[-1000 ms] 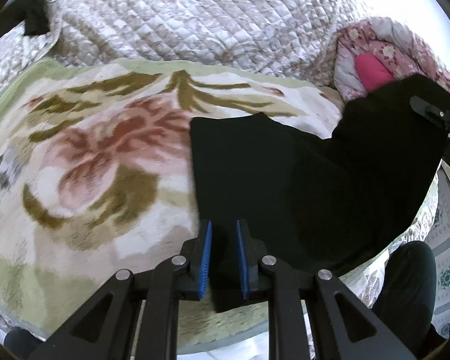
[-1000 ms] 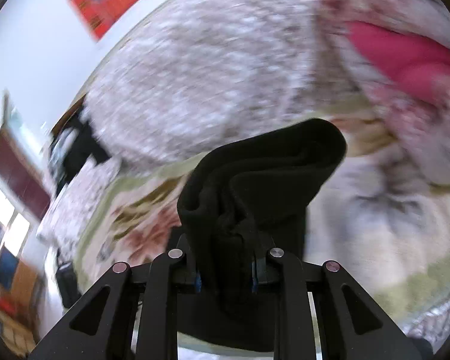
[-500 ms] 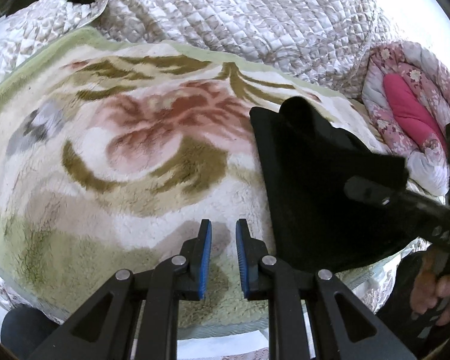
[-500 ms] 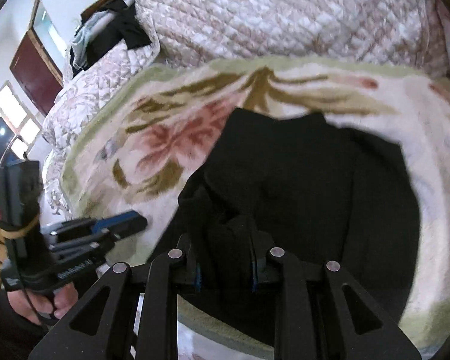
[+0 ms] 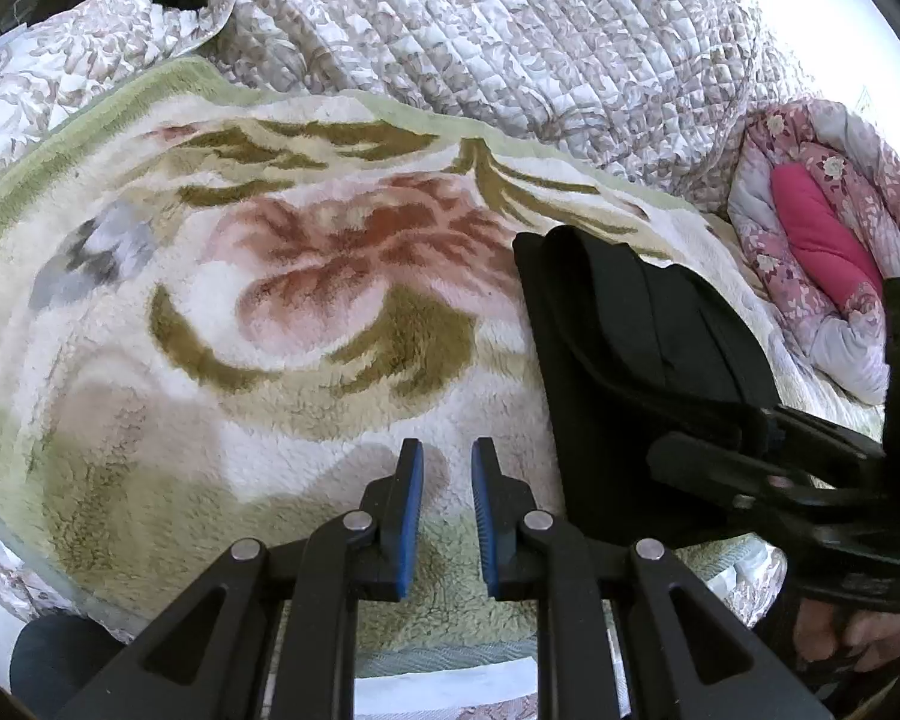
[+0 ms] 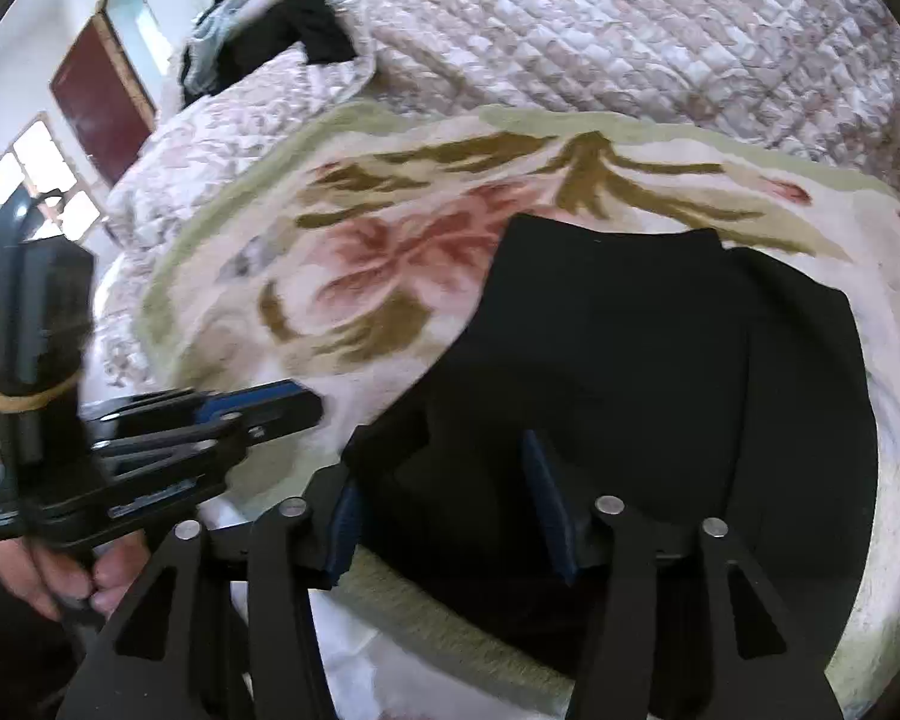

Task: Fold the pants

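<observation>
On a fleecy floral blanket [image 5: 282,372], spread over a bed, one pair of black pants [image 6: 660,372] is laid, folded into a thick stack of layers. From the left wrist view the pants are seen at about three o'clock of the picture, with the folded edges stacked one on another. From the right wrist view they fill the span from the centre to four o'clock.

Two grippers are counted. The left gripper [image 5: 445,516] is held over bare blanket, just beside the left edge of the pants; its two blue pads [image 5: 411,516] stand a narrow gap apart and nothing is held between them. The right gripper [image 6: 447,504] has just been opening: its jaws now stand wide, and a bunch of the black cloth is seen lying between the fingers, not pressed by the pads.

One hand [image 6: 60,576] is seen at eight o'clock of the right wrist view, wrapped round the left gripper's handle.

One quilted bedspread [image 5: 510,42] is seen from ten to one o'clock behind the blanket, and one rolled pink floral quilt [image 5: 822,252] at two o'clock. One heap of dark clothes [image 6: 258,42] is seen at eleven o'clock of the right wrist view. Some small writing on the left gripper's body cannot be read.
</observation>
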{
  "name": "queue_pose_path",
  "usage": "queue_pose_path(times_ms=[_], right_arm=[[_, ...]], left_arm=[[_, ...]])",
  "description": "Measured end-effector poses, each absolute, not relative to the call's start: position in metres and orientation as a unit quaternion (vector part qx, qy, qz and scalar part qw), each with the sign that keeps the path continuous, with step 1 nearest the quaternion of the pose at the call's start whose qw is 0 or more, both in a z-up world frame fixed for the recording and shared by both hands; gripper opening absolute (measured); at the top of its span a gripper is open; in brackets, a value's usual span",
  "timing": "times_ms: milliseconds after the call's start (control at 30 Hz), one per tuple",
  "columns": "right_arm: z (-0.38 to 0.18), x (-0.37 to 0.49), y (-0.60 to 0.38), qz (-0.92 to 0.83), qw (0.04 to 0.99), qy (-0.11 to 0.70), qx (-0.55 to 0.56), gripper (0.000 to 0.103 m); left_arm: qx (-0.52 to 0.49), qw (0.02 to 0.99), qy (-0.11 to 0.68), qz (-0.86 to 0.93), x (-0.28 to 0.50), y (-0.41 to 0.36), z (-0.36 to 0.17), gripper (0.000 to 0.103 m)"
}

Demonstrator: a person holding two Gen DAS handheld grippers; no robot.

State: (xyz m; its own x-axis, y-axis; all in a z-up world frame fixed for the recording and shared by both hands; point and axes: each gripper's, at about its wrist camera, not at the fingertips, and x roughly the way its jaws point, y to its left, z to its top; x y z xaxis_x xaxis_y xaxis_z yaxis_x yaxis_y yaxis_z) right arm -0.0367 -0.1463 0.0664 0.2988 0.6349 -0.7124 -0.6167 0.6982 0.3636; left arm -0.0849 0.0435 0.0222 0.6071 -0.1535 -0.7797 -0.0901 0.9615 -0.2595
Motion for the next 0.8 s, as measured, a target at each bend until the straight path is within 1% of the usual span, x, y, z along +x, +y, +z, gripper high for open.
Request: queue_pose_path(times_ms=[167, 267, 333, 367, 400, 433, 467, 533, 600, 800], right_arm=[[0.103, -0.046, -0.182, 0.399, 0.831, 0.383, 0.059, 0.051], [0.097, -0.042, -0.215, 0.342, 0.853, 0.388, 0.065, 0.051], [0.082, -0.041, -0.229, 0.309, 0.857, 0.406, 0.065, 0.04], [0.07, -0.041, -0.232, 0.295, 0.854, 0.424, 0.064, 0.032], [0.058, -0.04, -0.232, 0.29, 0.846, 0.443, 0.061, 0.031], [0.046, -0.04, -0.229, 0.292, 0.834, 0.464, 0.054, 0.031], [0.043, -0.043, -0.225, 0.298, 0.834, 0.462, 0.044, 0.031], [0.053, -0.044, -0.224, 0.322, 0.831, 0.45, 0.047, 0.031], [0.06, -0.035, -0.23, 0.333, 0.828, 0.444, 0.082, 0.031], [0.071, 0.008, -0.243, 0.295, 0.854, 0.422, 0.078, 0.031]], left_arm=[[-0.133, 0.891, 0.434, -0.024, -0.084, 0.039, 0.034, 0.019], [-0.134, 0.895, 0.425, -0.036, -0.083, 0.032, 0.045, 0.019], [-0.133, 0.897, 0.42, -0.047, -0.08, 0.025, 0.051, 0.019], [-0.134, 0.897, 0.417, -0.055, -0.079, 0.021, 0.054, 0.019], [-0.134, 0.898, 0.415, -0.065, -0.078, 0.015, 0.058, 0.022], [-0.133, 0.898, 0.412, -0.075, -0.076, 0.009, 0.061, 0.024], [-0.13, 0.899, 0.41, -0.085, -0.074, 0.002, 0.063, 0.024], [-0.122, 0.898, 0.41, -0.1, -0.07, -0.009, 0.067, 0.024], [-0.117, 0.896, 0.413, -0.111, -0.063, -0.018, 0.067, 0.024], [-0.099, 0.898, 0.413, -0.114, -0.028, -0.036, 0.064, 0.024]])
